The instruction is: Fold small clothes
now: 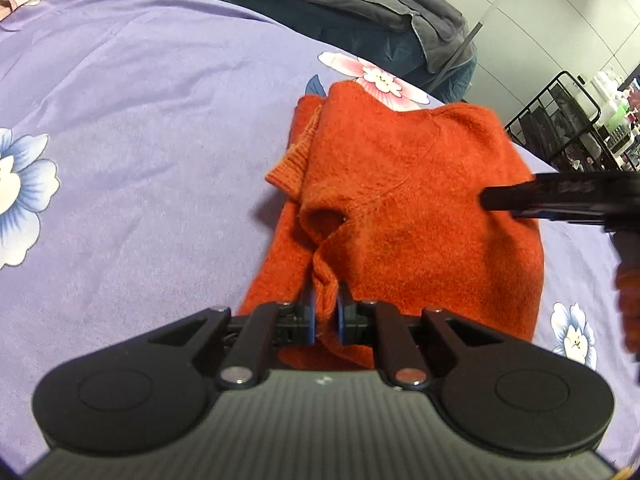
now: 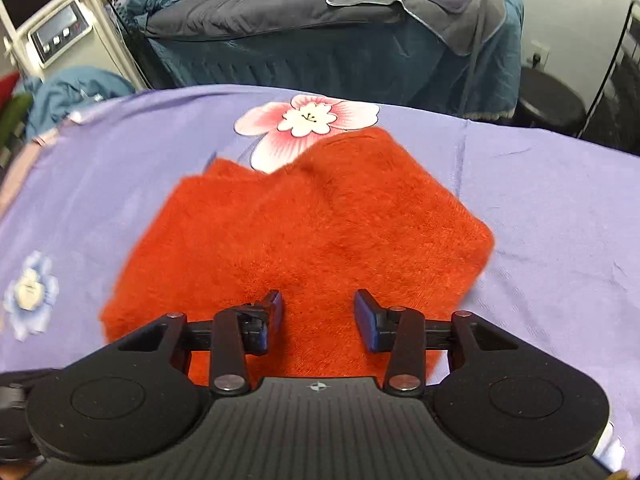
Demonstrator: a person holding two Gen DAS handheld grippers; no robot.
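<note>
An orange-red knitted garment [image 1: 400, 200] lies partly folded on a lilac flowered bedsheet [image 1: 140, 120], its ribbed cuff [image 1: 294, 164] turned out on the side away from the right tool. The garment stretches straight ahead of both tools, its long axis running away from them toward the pink flower print [image 2: 308, 120] at the far edge of the sheet. The left tool [image 1: 326, 316] is pressed together on a raised ridge of knit at the near edge, pinching a fold that stands up between its blue pads. The right tool [image 2: 318, 316] hangs just above the near part of the cloth with its jaws spread wide and nothing between them; whether its tips brush the wool cannot be told. In the left wrist view one dark finger of the right tool reaches in over the garment's far side. With the left already holding, the right appears better placed to take the free near edge for the coming fold
</note>
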